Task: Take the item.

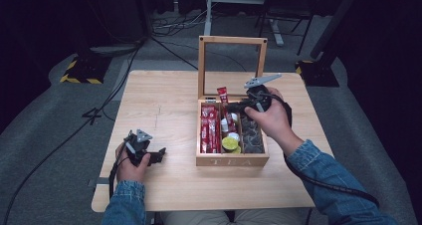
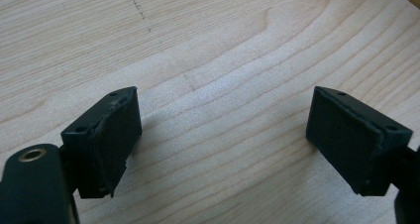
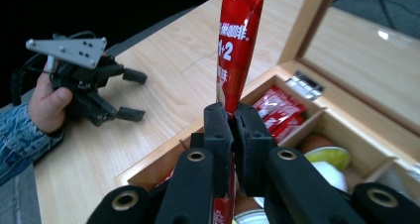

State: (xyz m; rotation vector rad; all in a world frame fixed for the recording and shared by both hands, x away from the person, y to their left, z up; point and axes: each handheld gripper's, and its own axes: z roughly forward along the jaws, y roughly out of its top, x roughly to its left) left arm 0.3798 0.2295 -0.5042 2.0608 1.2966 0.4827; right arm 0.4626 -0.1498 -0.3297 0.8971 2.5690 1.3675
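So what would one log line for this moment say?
right gripper: shut on red sachet, above tea box | left gripper: open, over table

The box (image 1: 232, 160) is sitting on the table (image 1: 164, 100) right of centre, packets (image 1: 210, 130) lying in its left compartment, pods (image 1: 230, 143) in the middle.

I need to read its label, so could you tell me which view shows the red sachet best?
The right gripper view: the red sachet stands close up, print legible, pinched between the fingers. In the high view it is a small red strip above the tea box.
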